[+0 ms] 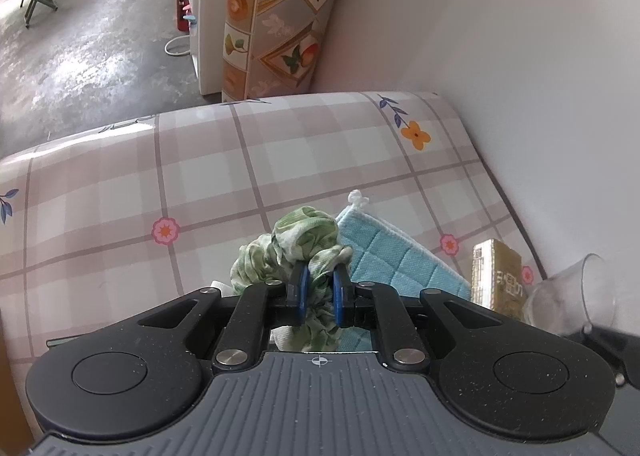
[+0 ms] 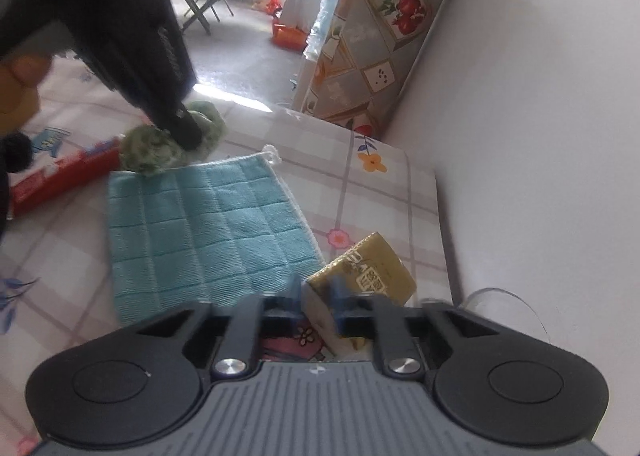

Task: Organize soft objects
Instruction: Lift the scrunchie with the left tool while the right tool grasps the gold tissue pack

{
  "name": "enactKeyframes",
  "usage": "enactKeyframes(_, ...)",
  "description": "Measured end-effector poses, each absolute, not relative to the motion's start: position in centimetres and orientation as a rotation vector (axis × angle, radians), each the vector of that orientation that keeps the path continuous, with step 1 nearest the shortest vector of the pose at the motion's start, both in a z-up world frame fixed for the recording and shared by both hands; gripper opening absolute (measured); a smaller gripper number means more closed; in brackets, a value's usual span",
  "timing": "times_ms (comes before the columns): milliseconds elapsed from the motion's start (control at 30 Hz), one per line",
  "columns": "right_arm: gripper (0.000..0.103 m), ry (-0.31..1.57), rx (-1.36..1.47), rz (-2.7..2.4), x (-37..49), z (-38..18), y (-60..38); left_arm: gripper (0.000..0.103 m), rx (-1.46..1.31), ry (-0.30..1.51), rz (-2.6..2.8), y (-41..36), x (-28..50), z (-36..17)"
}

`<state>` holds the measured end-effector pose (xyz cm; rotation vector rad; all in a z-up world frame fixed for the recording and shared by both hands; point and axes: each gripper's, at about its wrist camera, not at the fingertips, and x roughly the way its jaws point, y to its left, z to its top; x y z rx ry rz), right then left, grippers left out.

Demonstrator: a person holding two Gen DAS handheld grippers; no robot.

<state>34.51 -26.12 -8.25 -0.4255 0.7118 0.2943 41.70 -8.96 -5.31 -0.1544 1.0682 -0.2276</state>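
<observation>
A crumpled green-and-white cloth [image 1: 304, 244] is pinched between the blue pads of my left gripper [image 1: 320, 276], which is shut on it just above the table. In the right wrist view the same cloth [image 2: 148, 152] bulges under that gripper's black fingers [image 2: 184, 128], at the far corner of a flat blue quilted cloth [image 2: 208, 224]. The blue cloth [image 1: 400, 260] lies spread on the tablecloth. My right gripper [image 2: 316, 292] is shut on the near end of a yellow wrapped sponge [image 2: 372, 268], to the right of the blue cloth. The sponge [image 1: 496, 280] also shows in the left wrist view.
The table [image 1: 120, 196] wears a checked flowery oilcloth and meets a white wall on the right. A clear plastic cup [image 1: 576, 292] lies tipped by the wall beside the sponge. A red box [image 2: 60, 176] lies left of the green cloth. A patterned board [image 1: 280, 16] leans beyond the far edge.
</observation>
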Motion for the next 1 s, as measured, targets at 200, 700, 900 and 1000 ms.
enactKeyframes(200, 0.006, 0.759, -0.305, 0.359, 32.8, -7.0, -27.3, 0.011, -0.168, 1.053, -0.238, -9.0, 41.4, -4.8)
enactKeyframes(700, 0.097, 1.118, -0.289, 0.296, 47.3, -4.3, -25.7, 0.011, -0.222, 1.037, -0.226, -7.7, 41.6, -4.4)
enactKeyframes(900, 0.097, 1.357, -0.331, 0.219, 50.2, -8.0, -26.4, 0.011, -0.233, 1.036, -0.221, -7.4, 41.6, -4.1)
enactKeyframes(1000, 0.094, 1.428, -0.309, 0.22, 50.7, -9.0, -26.7, 0.011, -0.239, 1.032, -0.221, -7.2, 41.5, -4.0)
